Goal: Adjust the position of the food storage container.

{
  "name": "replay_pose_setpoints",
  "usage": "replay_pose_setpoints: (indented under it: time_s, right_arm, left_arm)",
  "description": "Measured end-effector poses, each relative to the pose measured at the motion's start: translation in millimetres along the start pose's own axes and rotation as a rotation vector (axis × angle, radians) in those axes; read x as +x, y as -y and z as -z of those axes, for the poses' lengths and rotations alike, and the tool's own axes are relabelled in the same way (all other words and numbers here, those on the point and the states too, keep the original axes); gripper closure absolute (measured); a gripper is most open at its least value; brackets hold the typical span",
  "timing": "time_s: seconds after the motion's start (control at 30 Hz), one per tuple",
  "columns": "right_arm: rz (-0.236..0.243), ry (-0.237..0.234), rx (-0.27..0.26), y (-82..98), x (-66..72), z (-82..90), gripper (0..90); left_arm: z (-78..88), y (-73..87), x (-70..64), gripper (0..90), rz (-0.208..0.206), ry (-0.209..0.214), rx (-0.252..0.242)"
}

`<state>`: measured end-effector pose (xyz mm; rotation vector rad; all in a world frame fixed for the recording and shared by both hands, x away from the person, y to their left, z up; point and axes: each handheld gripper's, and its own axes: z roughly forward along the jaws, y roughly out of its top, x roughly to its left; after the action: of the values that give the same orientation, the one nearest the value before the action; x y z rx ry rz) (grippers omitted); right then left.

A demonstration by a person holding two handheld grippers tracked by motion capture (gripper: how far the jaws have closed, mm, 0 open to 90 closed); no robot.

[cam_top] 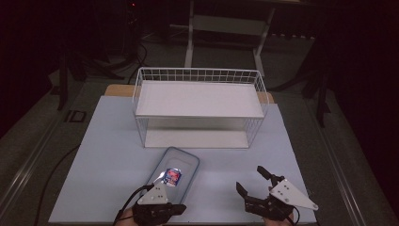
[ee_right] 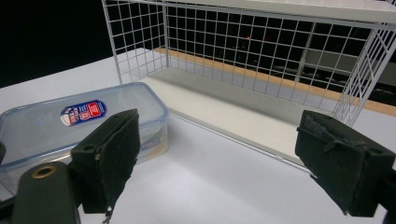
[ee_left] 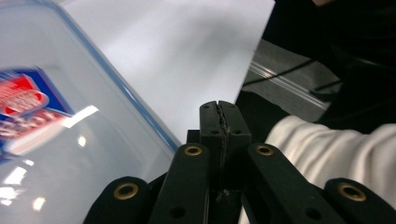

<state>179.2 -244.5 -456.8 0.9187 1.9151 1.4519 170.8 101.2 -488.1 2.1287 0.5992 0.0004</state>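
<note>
Two tongs (cam_top: 165,201) (cam_top: 253,181) flank container (cam_top: 175,165)

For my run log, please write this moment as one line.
left gripper: shut, beside container | right gripper: open, empty | container: lidded, on table before wire shelf

1. A lab or recording studio: dark room, only the bench (cam_top: 108,155) lit.
2. Cables (cam_top: 56,165) trail over the grey floor (cam_top: 28,141) past the bench's left edge.
3. Stand legs (cam_top: 66,75) and a metal frame (cam_top: 226,28) sit beyond its far edge.
</note>
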Motion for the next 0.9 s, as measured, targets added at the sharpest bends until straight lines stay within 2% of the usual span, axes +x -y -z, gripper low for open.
replay_pose_setpoints:
  time_s: [0.1, 0.2, 0.3, 0.5, 0.57, 0.63, 0.7, 0.73, 0.8, 0.9]
  right_arm:
    - [0.0, -0.002, 0.006, 0.4, 0.2, -0.7, 13.8]
    - [-0.005, -0.004, 0.013, 1.0, -0.6, -1.6, 13.8]
    - [-0.006, -0.005, 0.013, 0.9, -0.5, -1.8, 13.8]
    - [-0.004, -0.007, 0.012, 0.9, -0.3, -1.9, 13.8]
    - [-0.005, -0.008, 0.012, 0.9, -0.5, -1.8, 13.8]
    - [-0.006, -0.008, 0.01, 0.7, -0.5, -1.6, 13.8]
    - [-0.006, -0.009, 0.01, 0.6, -0.4, -1.6, 13.8]
    - [-0.006, -0.009, 0.01, 0.6, -0.4, -1.6, 13.8]
    - [-0.005, -0.011, 0.008, 0.7, -0.4, -1.9, 13.8]
    - [-0.007, -0.014, 0.014, 0.7, 0.0, -3.2, 13.8]
  left_arm:
    - [-3.1, 1.5, -1.1, 89.3, 0.0, -0.024, 0.035]
    - [-2.4, 1.1, -4.8, 89.5, -0.022, -0.05, 0.041]
    - [-0.4, 2.0, -5.2, 89.5, -0.018, -0.055, 0.034]
    - [5.4, 1.9, -7.1, 89.5, -0.037, -0.085, 0.041]
    - [7.5, 0.6, -7.1, 89.5, -0.034, -0.109, 0.047]
    - [9.8, 0.1, -5.0, 89.5, -0.042, -0.163, 0.073]
    - [9.8, 0.1, -5.0, 89.5, -0.042, -0.163, 0.073]
    - [14.2, 3.3, 1.2, 89.5, 0.016, -0.142, 0.056]
    - [14.6, 2.4, 0.7, 89.5, 0.01, -0.142, 0.054]
    - [10.6, -3.5, -4.3, 89.5, -0.002, -0.112, 0.04]
